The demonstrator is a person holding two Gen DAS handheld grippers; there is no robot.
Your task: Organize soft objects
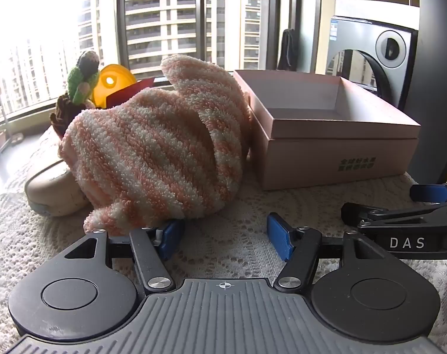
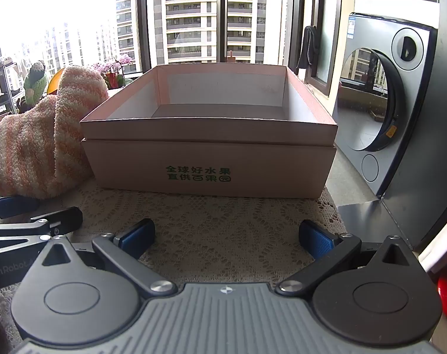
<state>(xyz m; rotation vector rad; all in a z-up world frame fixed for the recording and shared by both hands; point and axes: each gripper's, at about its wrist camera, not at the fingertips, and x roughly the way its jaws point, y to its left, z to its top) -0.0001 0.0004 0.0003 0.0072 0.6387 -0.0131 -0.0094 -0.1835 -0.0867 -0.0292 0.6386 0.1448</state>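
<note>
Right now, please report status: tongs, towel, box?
Left tongs open, right tongs open, both empty. Striped towel heaped beside pink box. Box empty, approach unobstructed.

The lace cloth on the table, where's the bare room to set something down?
Free: the lace cloth between the pink box and the right tool, and inside the box. Crowded: left of the box, where the striped towel leans against it.

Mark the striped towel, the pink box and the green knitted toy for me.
striped towel (image 1: 152, 150): left wrist view, middle of heap.
pink box (image 2: 208, 165): right wrist view, front wall.
green knitted toy (image 1: 83, 84): left wrist view, body.
</note>
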